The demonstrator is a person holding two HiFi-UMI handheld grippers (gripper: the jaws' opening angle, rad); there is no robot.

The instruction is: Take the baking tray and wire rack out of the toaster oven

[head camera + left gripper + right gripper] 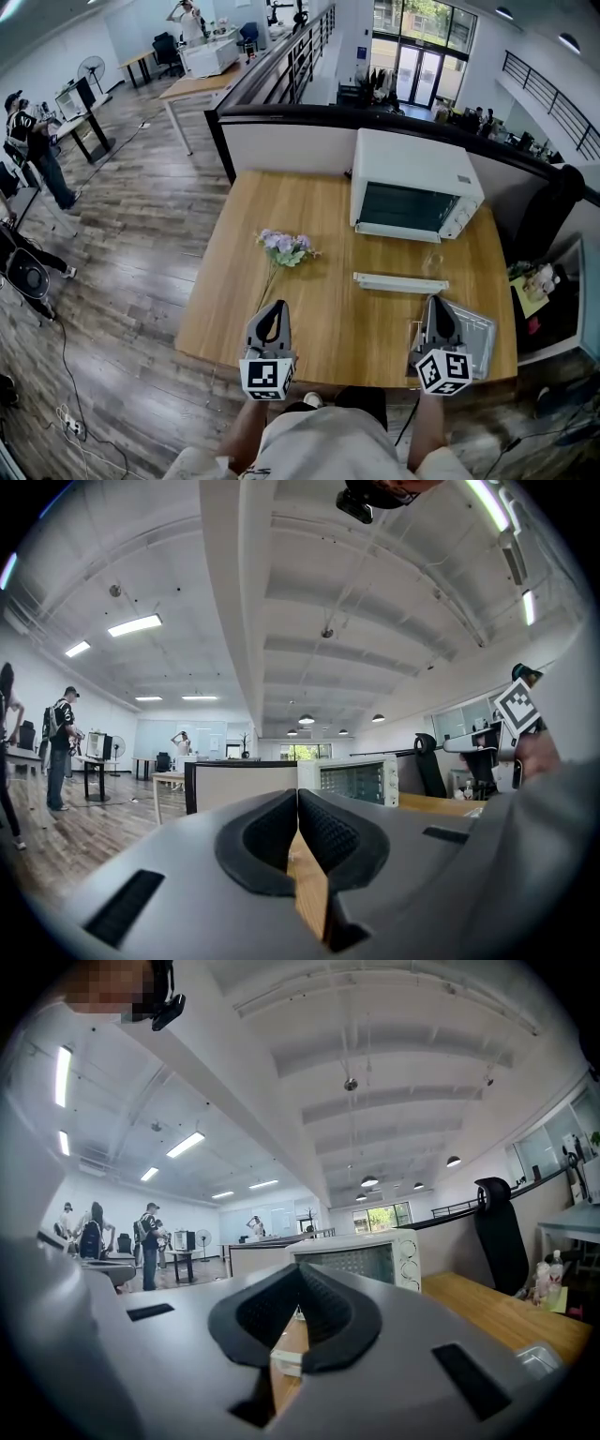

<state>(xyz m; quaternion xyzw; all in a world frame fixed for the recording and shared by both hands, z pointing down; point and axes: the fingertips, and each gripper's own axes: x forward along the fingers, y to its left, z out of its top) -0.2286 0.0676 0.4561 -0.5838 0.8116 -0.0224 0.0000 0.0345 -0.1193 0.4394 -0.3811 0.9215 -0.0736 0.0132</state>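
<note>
Left tongs (pixel 273 307) and right tongs (pixel 436 302) are both pressed together with nothing between them, and both hover over the near edge of the tabletop (pixel 337 319). A metal baking tray (pixel 469 336) lies just beside the right tongs at the near right corner. A long white strip (pixel 400 282) lies ahead. Beyond it the toaster oven (pixel 412 197) stands shut against the partition (pixel 281 145). A flower sprig (pixel 284 248) lies left of centre. Open wood floor (pixel 122 234) lies past the left edge.

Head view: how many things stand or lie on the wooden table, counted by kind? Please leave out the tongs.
Toaster oven: 1
Flower sprig: 1
Metal tray: 1
Long pale flat piece: 1
Total: 4
</note>
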